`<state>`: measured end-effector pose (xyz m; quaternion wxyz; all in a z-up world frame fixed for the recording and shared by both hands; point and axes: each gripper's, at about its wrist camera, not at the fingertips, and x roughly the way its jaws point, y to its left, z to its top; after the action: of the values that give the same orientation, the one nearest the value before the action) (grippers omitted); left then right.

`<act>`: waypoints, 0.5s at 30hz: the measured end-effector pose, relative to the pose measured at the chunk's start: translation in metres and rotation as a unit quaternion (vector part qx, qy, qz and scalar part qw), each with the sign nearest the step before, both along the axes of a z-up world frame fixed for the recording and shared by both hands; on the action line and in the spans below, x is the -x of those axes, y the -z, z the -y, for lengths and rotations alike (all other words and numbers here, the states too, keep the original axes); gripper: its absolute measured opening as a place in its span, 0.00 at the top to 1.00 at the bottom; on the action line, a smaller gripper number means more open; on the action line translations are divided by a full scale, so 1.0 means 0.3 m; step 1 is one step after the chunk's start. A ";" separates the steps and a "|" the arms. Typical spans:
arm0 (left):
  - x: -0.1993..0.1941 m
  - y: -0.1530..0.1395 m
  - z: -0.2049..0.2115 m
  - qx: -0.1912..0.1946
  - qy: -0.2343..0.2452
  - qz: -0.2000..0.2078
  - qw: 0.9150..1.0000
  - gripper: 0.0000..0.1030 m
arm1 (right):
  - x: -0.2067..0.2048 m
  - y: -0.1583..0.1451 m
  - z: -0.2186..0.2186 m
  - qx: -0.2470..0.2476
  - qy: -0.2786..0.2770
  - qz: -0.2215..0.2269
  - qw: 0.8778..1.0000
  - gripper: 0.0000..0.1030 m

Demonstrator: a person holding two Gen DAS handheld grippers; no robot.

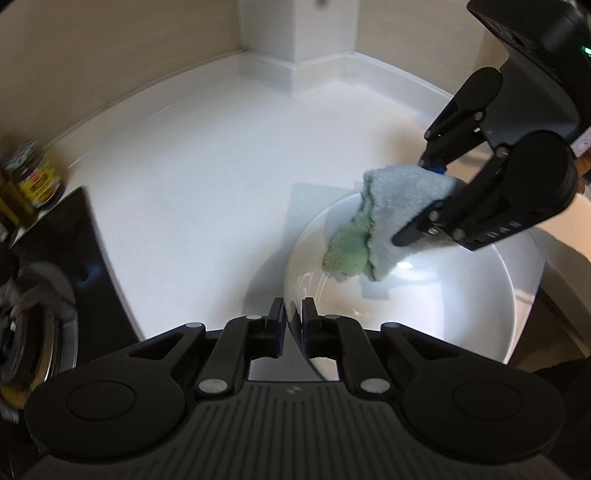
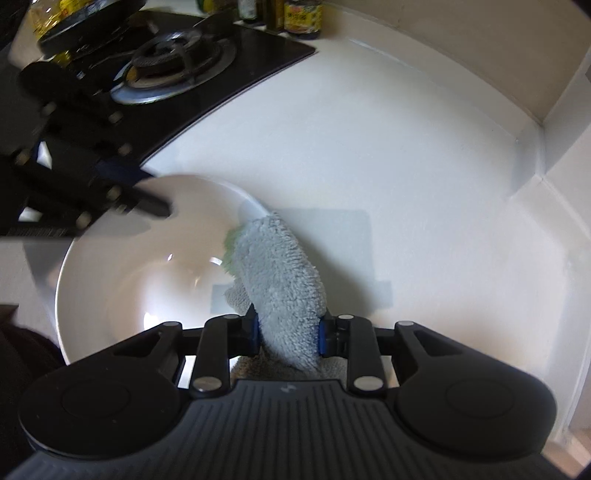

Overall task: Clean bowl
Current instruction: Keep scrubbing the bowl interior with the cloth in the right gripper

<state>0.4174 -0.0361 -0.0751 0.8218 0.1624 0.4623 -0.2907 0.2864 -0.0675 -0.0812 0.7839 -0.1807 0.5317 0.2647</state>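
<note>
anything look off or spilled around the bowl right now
Nothing stands out. The white bowl sits upright on the counter with no spill or chip visible. The left gripper pinches its rim, and the right gripper holds a folded cloth at the far rim.

A white countertop (image 2: 369, 155) meets beige walls (image 1: 92, 55) in a corner at 12 o'clock. A black gas hob (image 2: 177, 62) lies at 10 o'clock, jars (image 2: 303, 16) behind it.
</note>
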 end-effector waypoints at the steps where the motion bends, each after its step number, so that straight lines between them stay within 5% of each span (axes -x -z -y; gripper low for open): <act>1: -0.012 -0.004 0.001 -0.003 0.018 -0.001 1.000 0.94 | 0.016 0.004 -0.009 0.003 -0.012 -0.009 1.000 0.78; 8: -0.094 0.030 0.138 -0.032 0.102 0.004 0.994 0.91 | 0.022 -0.003 -0.077 0.063 -0.112 0.040 0.991 0.76; 15: -0.079 0.058 0.103 0.004 -0.009 -0.005 1.000 0.88 | 0.009 -0.008 -0.040 0.019 -0.047 0.034 0.998 0.77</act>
<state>0.4411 -0.0669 -0.0925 0.8230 0.1537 0.4664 -0.2856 0.2839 -0.0554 -0.0787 0.7845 -0.2292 0.5010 0.2848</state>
